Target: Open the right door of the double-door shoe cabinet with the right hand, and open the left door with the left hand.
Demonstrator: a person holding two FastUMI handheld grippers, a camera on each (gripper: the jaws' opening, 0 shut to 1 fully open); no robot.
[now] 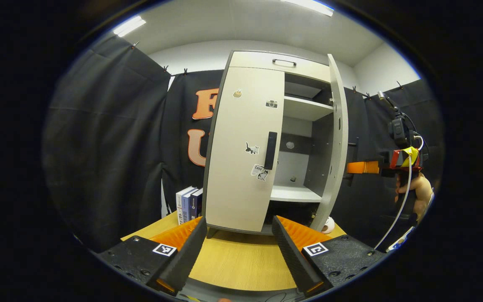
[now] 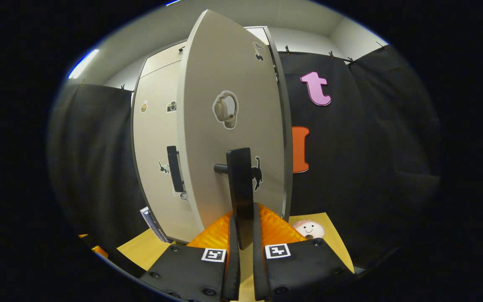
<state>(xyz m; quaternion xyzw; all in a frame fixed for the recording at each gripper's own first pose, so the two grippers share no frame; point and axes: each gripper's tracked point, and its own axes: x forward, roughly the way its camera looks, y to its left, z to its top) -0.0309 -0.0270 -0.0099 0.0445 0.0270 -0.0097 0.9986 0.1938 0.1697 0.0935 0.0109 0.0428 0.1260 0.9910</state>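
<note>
Right gripper [image 2: 241, 235] clamps the black handle [image 2: 240, 188] of the swung-open right door [image 2: 229, 84]; left door [image 2: 155, 138] appears closed.

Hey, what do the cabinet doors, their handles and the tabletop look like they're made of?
The right door and left door look like matte off-white laminated board: flat, even, no grain. The right handle, clamped by the right gripper, and the left handle are smooth matte black, plastic or painted metal; can't tell which. The tabletop shows light wood grain, possibly veneer.
</note>
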